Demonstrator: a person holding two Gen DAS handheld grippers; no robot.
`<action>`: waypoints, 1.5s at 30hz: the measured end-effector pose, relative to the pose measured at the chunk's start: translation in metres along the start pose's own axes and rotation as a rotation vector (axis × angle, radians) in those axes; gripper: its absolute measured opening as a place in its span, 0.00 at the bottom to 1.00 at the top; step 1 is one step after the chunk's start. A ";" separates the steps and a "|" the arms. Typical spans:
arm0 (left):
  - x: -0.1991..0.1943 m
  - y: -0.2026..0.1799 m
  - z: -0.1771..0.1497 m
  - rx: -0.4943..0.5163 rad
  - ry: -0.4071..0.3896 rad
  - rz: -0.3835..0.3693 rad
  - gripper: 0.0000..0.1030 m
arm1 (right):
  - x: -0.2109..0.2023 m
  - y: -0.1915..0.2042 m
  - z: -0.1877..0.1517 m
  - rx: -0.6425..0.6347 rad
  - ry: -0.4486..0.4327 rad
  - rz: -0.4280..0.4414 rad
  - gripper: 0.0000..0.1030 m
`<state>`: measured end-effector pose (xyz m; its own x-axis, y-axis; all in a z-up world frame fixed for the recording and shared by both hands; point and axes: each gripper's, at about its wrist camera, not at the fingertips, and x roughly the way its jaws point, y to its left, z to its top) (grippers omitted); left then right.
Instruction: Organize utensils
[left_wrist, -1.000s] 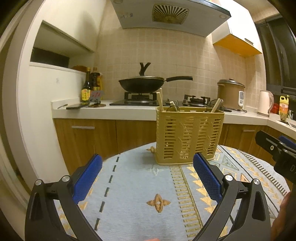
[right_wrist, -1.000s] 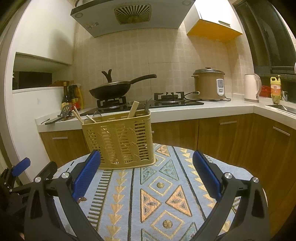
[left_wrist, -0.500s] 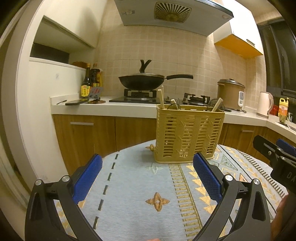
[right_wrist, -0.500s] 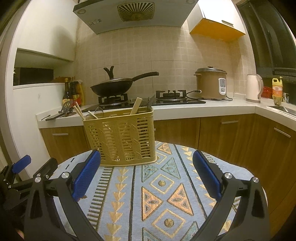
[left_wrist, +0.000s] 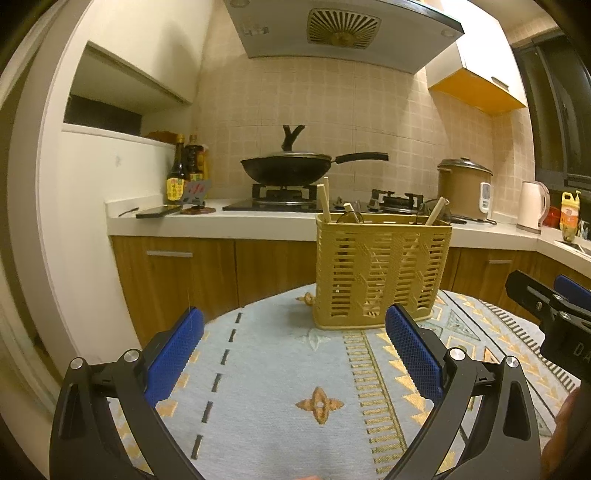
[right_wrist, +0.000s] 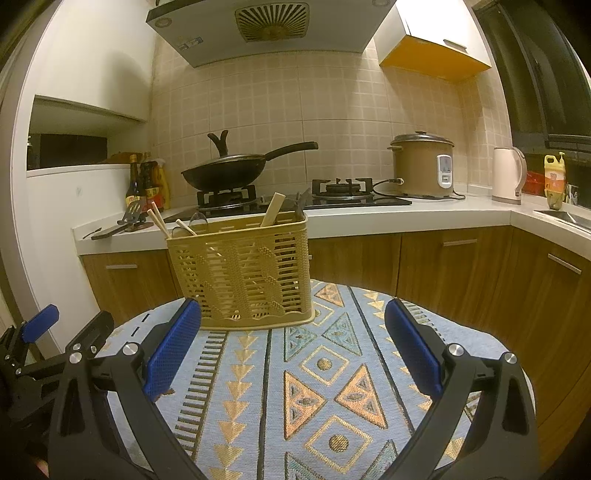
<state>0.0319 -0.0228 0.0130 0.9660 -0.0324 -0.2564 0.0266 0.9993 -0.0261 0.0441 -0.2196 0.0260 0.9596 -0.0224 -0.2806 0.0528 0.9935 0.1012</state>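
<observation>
**Both grippers held open before a utensil basket on a cloth-covered surface**

The left gripper (left_wrist: 293, 350) is seen from its own wrist camera with its blue-padded fingers (left_wrist: 173, 356) spread wide apart and nothing held between them. The right gripper (right_wrist: 293, 350) is shown likewise, its fingers (right_wrist: 412, 349) set well apart and empty. Both are held above a round surface (left_wrist: 266, 373) covered with a pale blue cloth patterned in gold and dark lines.

The tan slotted basket (left_wrist: 382, 271) is stood upright on the far part of the surface, at about 1 o'clock in the left wrist view and at about 11 o'clock in the right wrist view (right_wrist: 242, 273). It is touched by neither gripper. Wooden chopsticks (right_wrist: 159, 221) are seen leaning out of its left end, a flat wooden handle (right_wrist: 272, 209) rises from nearer its right end, and further utensils inside are only partly visible through the slots.

In the left wrist view the right gripper appears at 3 o'clock (left_wrist: 554, 317); in the right wrist view the left gripper appears at 8 o'clock (right_wrist: 55, 343).

Behind the surface a kitchen counter (right_wrist: 424, 214) is shown, bearing a black wok (right_wrist: 229, 173) on a gas hob, a brown rice cooker (right_wrist: 423, 164) and a pale kettle (right_wrist: 508, 175). Dark bottles (left_wrist: 184, 170) are grouped at the counter's left end.
</observation>
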 end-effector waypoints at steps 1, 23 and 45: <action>0.000 0.000 0.000 0.002 0.001 0.001 0.92 | 0.000 0.000 0.000 0.002 0.000 0.001 0.92; 0.004 0.000 -0.002 0.001 0.024 -0.020 0.92 | 0.002 -0.001 0.000 0.002 0.004 0.005 0.92; 0.003 -0.004 -0.001 0.016 0.013 -0.015 0.92 | 0.001 0.000 0.000 0.001 0.006 0.005 0.92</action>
<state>0.0340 -0.0268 0.0115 0.9621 -0.0476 -0.2687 0.0453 0.9989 -0.0149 0.0447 -0.2198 0.0258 0.9583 -0.0164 -0.2854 0.0478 0.9935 0.1032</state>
